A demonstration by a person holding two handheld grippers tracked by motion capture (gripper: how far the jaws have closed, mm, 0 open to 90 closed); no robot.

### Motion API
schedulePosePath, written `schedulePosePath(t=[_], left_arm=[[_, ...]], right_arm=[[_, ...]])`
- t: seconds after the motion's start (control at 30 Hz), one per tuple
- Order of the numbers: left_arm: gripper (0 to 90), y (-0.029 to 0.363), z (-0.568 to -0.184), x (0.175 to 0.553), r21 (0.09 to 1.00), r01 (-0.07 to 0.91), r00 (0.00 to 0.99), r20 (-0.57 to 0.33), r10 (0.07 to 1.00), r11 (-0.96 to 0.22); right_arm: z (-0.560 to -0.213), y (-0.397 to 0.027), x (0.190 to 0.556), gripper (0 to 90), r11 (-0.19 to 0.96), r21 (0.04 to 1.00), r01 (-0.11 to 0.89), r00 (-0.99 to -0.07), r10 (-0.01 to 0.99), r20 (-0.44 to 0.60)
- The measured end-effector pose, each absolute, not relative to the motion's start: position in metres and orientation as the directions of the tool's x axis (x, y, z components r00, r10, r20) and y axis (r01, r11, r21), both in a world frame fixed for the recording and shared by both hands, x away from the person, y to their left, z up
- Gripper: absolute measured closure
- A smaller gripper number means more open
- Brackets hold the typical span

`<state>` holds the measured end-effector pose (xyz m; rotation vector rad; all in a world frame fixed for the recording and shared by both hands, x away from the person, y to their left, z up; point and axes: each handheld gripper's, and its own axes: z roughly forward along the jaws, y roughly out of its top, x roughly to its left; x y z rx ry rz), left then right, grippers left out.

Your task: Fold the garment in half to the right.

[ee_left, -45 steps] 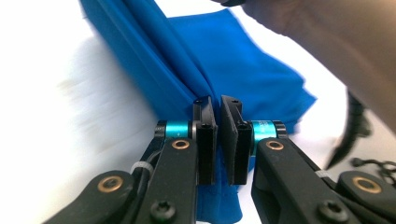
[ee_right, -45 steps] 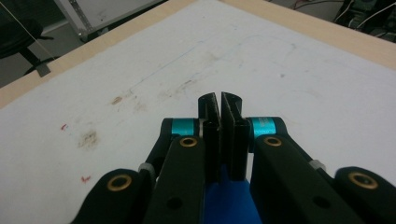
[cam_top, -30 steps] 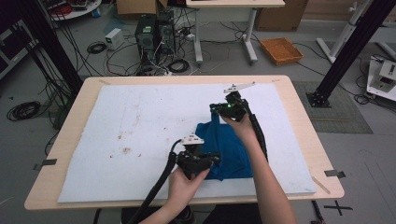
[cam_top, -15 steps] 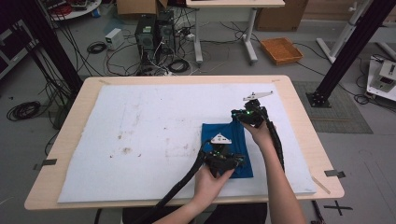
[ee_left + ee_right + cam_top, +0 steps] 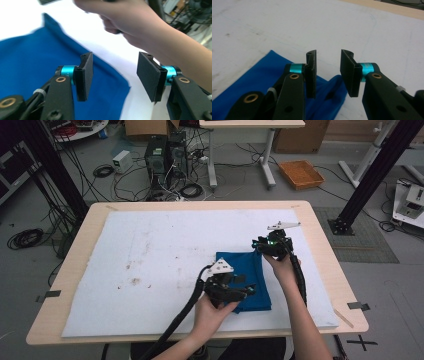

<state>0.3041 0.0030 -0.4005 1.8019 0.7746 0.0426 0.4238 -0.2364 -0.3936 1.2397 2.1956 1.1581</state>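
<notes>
A blue cloth (image 5: 252, 270) lies folded on the white mat (image 5: 150, 250), right of the middle. My left gripper (image 5: 248, 290) hovers over the cloth's near part, pointing right. In the left gripper view its jaws (image 5: 116, 58) have just been opening and stand wide, with nothing between the pads and the cloth (image 5: 30, 55) flat beneath. My right gripper (image 5: 259, 244) sits at the cloth's far right corner. Its jaws (image 5: 327, 53) have just been opening too and stand apart over a bunched cloth edge (image 5: 262, 72) without touching it.
The mat covers most of the wooden table (image 5: 320, 220) and has brown stains (image 5: 134, 281) at its left. The person's right hand and forearm (image 5: 140, 22) cross just beyond the left gripper. Computers (image 5: 160, 155), cables and an orange tray (image 5: 301, 173) are on the floor behind.
The cloth's left part has been carried over to the right, so the cloth is narrower. The left gripper moved right with it and both grippers now stand open over the cloth.
</notes>
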Motion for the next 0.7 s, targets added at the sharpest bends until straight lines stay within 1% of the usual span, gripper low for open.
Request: schedulePosePath(t=[0.1, 0.2, 0.23, 0.3, 0.33, 0.37, 0.53, 0.6, 0.63, 0.7], left_arm=[[46.5, 0.028, -0.398, 0.305, 0.862, 0.478, 0.769, -0.319, 0.555, -0.167], [46.5, 0.051, -0.400, 0.306, 0.853, 0.492, 0.742, -0.307, 0.595, -0.174], [46.5, 0.058, -0.401, 0.307, 0.851, 0.496, 0.736, -0.307, 0.603, -0.172], [46.5, 0.070, -0.403, 0.307, 0.847, 0.506, 0.722, -0.310, 0.619, -0.166], [46.5, 0.075, -0.404, 0.307, 0.846, 0.508, 0.716, -0.309, 0.626, -0.163], [46.5, 0.080, -0.405, 0.307, 0.845, 0.510, 0.712, -0.308, 0.630, -0.163], [46.5, 0.096, -0.408, 0.309, 0.840, 0.523, 0.694, -0.323, 0.644, -0.143], [46.5, 0.100, -0.409, 0.310, 0.841, 0.522, 0.693, -0.321, 0.646, -0.141], [46.5, 0.101, -0.409, 0.310, 0.841, 0.523, 0.689, -0.323, 0.649, -0.137], [46.5, 0.105, -0.408, 0.311, 0.841, 0.524, 0.684, -0.323, 0.654, -0.132]], right_arm=[[-0.402, -0.231, 0.420, 67.3, 0.283, 0.772, 0.570, -0.528, 0.845, 0.080], [-0.413, -0.225, 0.420, 67.5, 0.296, 0.755, 0.585, -0.508, 0.859, 0.057], [-0.416, -0.224, 0.421, 70.9, 0.305, 0.745, 0.593, -0.498, 0.866, 0.041], [-0.420, -0.221, 0.423, 83.0, 0.338, 0.730, 0.594, -0.487, 0.873, -0.008], [-0.420, -0.222, 0.423, 88.2, 0.336, 0.731, 0.594, -0.473, 0.881, -0.020], [-0.420, -0.225, 0.422, 89.0, 0.318, 0.740, 0.593, -0.460, 0.888, -0.013], [-0.422, -0.246, 0.422, 89.0, 0.197, 0.763, 0.615, -0.410, 0.907, 0.097], [-0.423, -0.252, 0.421, 88.8, 0.179, 0.765, 0.619, -0.390, 0.915, 0.102], [-0.424, -0.254, 0.421, 87.8, 0.172, 0.763, 0.623, -0.382, 0.918, 0.105], [-0.425, -0.258, 0.420, 81.9, 0.152, 0.757, 0.636, -0.362, 0.924, 0.119]])
